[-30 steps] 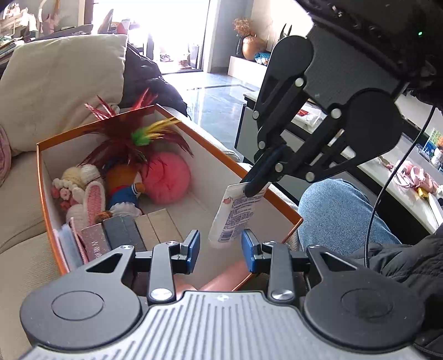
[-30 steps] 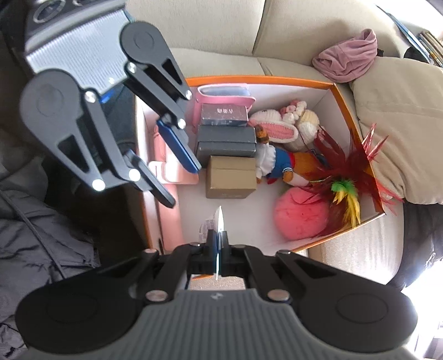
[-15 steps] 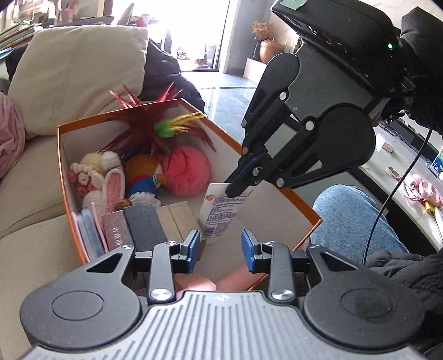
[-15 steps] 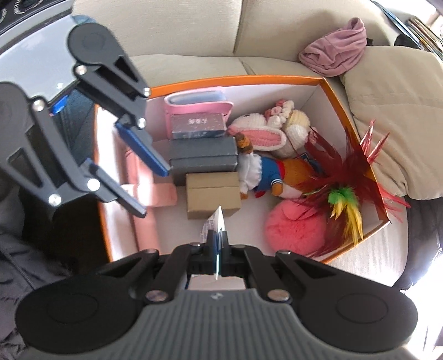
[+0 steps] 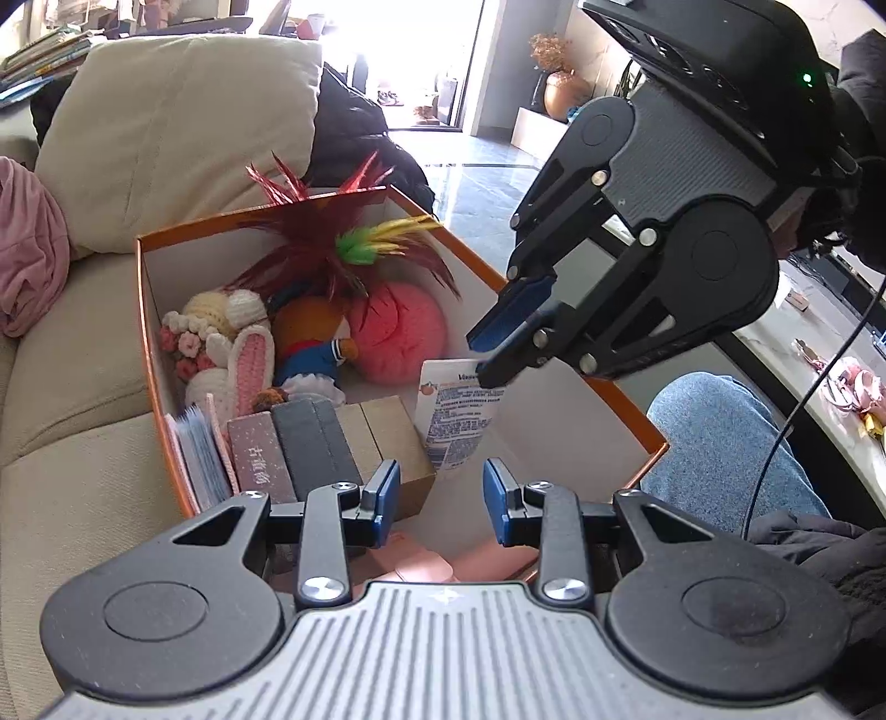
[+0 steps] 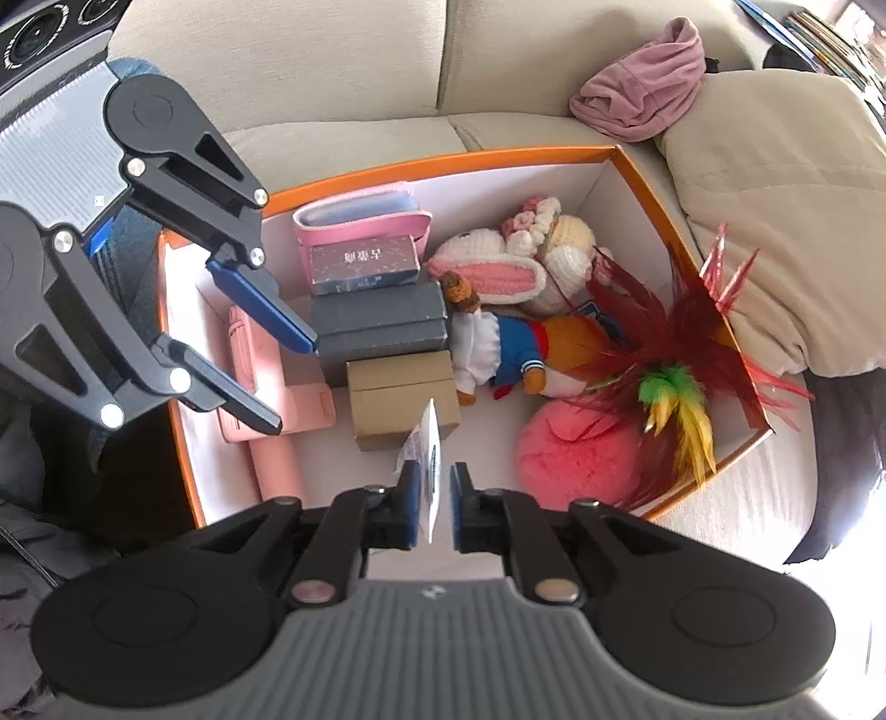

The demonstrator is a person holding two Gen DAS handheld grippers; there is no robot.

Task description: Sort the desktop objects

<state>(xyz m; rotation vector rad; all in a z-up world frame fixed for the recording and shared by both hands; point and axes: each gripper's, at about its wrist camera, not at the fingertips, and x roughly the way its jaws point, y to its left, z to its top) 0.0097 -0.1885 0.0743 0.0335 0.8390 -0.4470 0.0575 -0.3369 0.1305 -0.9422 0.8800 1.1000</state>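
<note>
The right gripper (image 6: 431, 490) has its jaws spread, the white sachet (image 5: 457, 412) loose between them over the orange box (image 5: 559, 354); the left gripper (image 5: 440, 495) hangs nearby, jaws apart and empty. Sorting looks nearly finished: small boxes (image 6: 382, 321) stand in a row, plush toys (image 6: 520, 338) fill the far end. The box sits on a beige sofa (image 6: 343, 144); a bright doorway (image 5: 387, 50) lies beyond

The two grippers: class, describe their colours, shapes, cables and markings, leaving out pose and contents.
The left gripper and right gripper are matte black, with round discs, silver screws, blue fingertip pads and ribbed grey bodies. The right one also shows a green light and a thin black cable.
</note>
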